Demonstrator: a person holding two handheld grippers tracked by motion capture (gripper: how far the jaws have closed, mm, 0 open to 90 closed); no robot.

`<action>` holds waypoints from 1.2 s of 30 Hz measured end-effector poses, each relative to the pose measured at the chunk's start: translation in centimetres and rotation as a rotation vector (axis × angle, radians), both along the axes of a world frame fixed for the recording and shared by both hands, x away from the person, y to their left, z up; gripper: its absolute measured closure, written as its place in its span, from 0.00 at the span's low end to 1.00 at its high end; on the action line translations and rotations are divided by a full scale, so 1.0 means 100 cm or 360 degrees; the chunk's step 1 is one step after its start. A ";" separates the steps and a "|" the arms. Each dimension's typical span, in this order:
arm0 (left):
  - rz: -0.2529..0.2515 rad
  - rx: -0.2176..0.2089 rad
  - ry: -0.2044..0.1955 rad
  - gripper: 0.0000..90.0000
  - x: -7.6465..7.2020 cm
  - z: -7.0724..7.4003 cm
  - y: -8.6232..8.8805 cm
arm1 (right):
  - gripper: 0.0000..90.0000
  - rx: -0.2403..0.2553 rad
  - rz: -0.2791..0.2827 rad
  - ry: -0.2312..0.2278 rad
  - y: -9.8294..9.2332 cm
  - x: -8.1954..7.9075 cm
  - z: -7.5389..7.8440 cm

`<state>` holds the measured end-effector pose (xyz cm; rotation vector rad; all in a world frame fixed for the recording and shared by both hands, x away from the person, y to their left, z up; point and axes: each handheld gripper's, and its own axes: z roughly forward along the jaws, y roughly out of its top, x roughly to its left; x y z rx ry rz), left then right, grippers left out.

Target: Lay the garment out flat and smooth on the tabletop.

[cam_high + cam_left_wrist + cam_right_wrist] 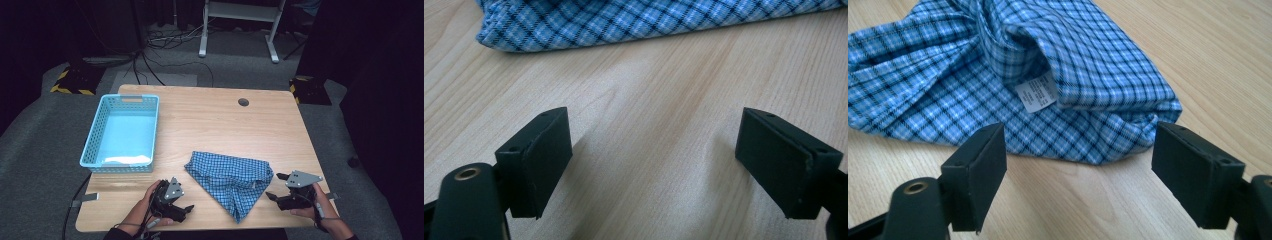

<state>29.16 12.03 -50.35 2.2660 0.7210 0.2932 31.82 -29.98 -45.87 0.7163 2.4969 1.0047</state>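
Checked shorts (231,181) lying crumpled near the desk's (210,120) front edge, right of its middle, white label (1036,94) turned up, squarely between both tools and so within easy reach of either. Left gripper (183,212) and right gripper (274,196) both gaping wide, holding nothing, resting low by the front corners. Blue basket (93,135) parked at the left edge, probably as the destination.

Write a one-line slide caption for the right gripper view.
Open right gripper poised over the wooden table, just short of a crumpled blue checked cloth with its white label exposed.
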 end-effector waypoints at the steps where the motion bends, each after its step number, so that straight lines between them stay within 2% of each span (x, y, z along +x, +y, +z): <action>1: 0.0000 0.0001 0.0000 0.16 0.000 0.000 0.000 | 0.25 -0.0001 0.0004 -0.0003 0.001 0.000 0.000; 24: 0.0004 0.0000 0.0002 0.16 0.000 0.000 0.000 | 0.25 -0.0074 0.0068 -0.0050 0.024 0.007 0.002; 36: 0.0003 0.0000 -0.0001 0.17 0.000 0.000 0.000 | 0.25 -0.0080 0.0123 -0.0082 0.047 0.013 0.005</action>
